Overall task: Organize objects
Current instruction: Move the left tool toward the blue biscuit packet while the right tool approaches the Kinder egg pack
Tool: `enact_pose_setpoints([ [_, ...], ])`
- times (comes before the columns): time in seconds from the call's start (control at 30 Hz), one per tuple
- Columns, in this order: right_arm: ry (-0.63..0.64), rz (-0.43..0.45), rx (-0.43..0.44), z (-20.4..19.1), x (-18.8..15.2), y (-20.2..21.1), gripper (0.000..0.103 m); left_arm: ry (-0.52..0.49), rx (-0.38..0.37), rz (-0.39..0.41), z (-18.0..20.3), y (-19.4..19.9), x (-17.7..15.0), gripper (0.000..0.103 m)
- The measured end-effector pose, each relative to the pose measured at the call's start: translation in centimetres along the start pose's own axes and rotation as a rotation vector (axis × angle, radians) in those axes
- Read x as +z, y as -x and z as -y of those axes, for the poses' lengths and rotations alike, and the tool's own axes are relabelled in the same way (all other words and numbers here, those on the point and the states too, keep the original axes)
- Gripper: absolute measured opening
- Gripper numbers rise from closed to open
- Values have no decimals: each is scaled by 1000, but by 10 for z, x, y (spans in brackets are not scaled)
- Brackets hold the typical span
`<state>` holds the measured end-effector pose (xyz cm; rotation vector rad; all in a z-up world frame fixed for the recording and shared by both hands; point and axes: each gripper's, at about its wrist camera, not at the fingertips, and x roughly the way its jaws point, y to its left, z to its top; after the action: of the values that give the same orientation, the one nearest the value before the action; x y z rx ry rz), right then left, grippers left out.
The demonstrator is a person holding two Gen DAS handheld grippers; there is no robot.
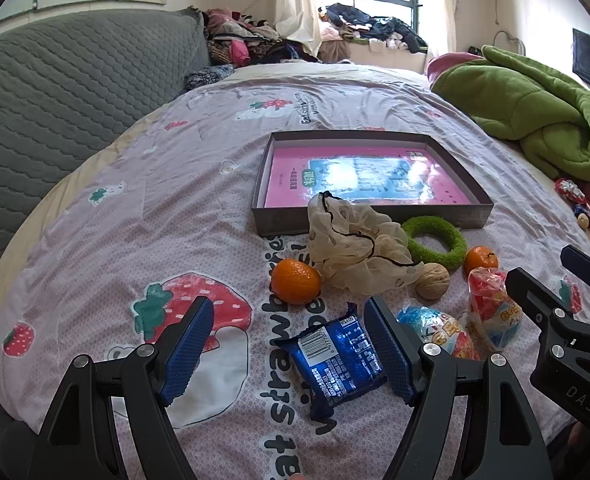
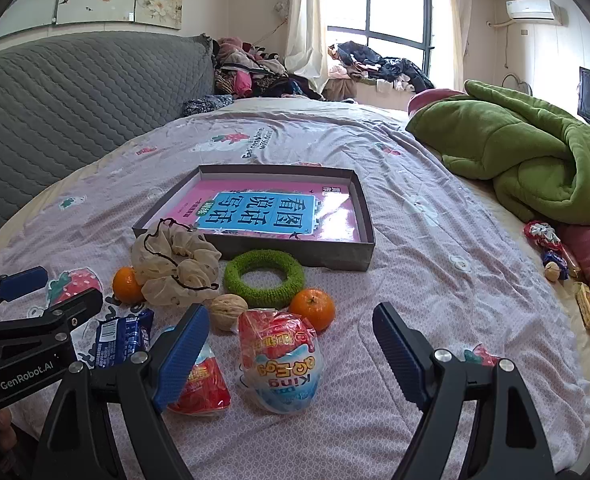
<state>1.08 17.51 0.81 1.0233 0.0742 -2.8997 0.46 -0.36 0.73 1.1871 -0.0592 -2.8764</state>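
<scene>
On the bedspread (image 1: 199, 184) ahead of me, loose items sit in a cluster just in front of a shallow grey box (image 1: 369, 222) that holds a pink book (image 2: 279, 212). My left gripper (image 1: 289, 350) is spread wide and grips nothing; a blue snack packet (image 1: 335, 360) lies on the cover between its fingers, closer to the right-hand pad. My right gripper (image 2: 291, 360) is likewise fully spread and empty, with an egg-shaped candy pack (image 2: 281, 364) lying between its fingers, untouched. A second egg-shaped pack (image 2: 201, 384) lies beside it, partly behind my pad. Farther out sit a walnut (image 2: 227, 311), two mandarins (image 2: 313, 308) (image 1: 295, 282), a green fuzzy ring (image 2: 265, 278) and a cream scrunchie (image 2: 175, 264), the scrunchie overlapping the box's near edge. A green blanket (image 2: 515, 156) is heaped well off to the right.
</scene>
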Motion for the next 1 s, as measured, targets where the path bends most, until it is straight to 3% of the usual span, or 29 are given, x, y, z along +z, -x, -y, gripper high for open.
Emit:
enact_pose_setpoints([
  [0.57,-5,30,-6,2,3,7,83,11,-9,-4,-5,0,1,78],
  [1.0,-15,12,2,9,3,4,83,8,-49,-85,-2,-17,-7,78],
])
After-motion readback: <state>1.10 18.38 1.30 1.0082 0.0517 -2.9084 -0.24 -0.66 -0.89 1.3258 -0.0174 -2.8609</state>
